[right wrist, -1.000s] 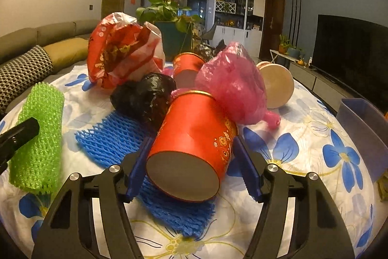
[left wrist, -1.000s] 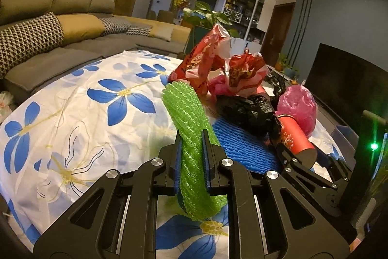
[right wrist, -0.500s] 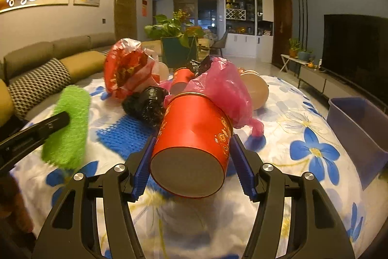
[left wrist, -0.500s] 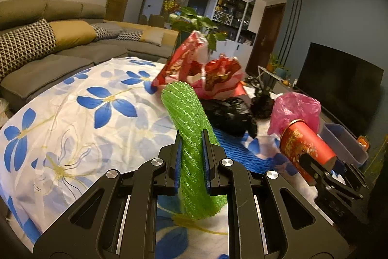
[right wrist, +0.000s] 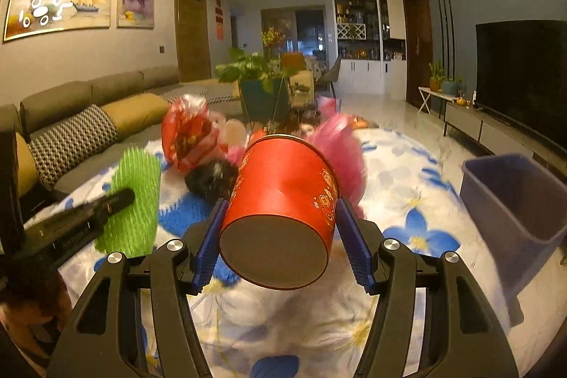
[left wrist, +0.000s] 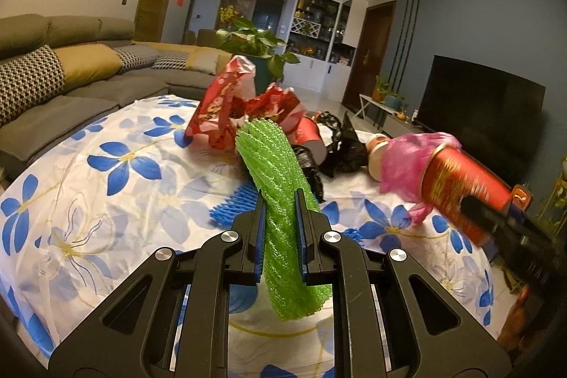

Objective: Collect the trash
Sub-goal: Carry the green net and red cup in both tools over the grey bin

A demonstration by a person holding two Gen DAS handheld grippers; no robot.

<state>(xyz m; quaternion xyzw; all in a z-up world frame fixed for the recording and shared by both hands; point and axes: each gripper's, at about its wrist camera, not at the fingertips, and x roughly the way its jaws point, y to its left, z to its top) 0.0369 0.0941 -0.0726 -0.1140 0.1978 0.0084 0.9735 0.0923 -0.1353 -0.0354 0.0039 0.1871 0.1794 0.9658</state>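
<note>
L gripper (left wrist: 280, 201): jaws nearly closed, pinching green foam net (left wrist: 280, 201), lifted above floral cloth (left wrist: 88, 201). R gripper (right wrist: 280, 211): jaws wide, clamping red cup (right wrist: 283, 197), raised near blue bin (right wrist: 514, 201). Other trash on cloth.

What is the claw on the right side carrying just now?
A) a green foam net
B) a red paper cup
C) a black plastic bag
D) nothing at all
B: in the right wrist view the right gripper has its blue pads pressed on either side of the red paper cup, whose base faces the camera; the green foam net sits in the left gripper.
</note>
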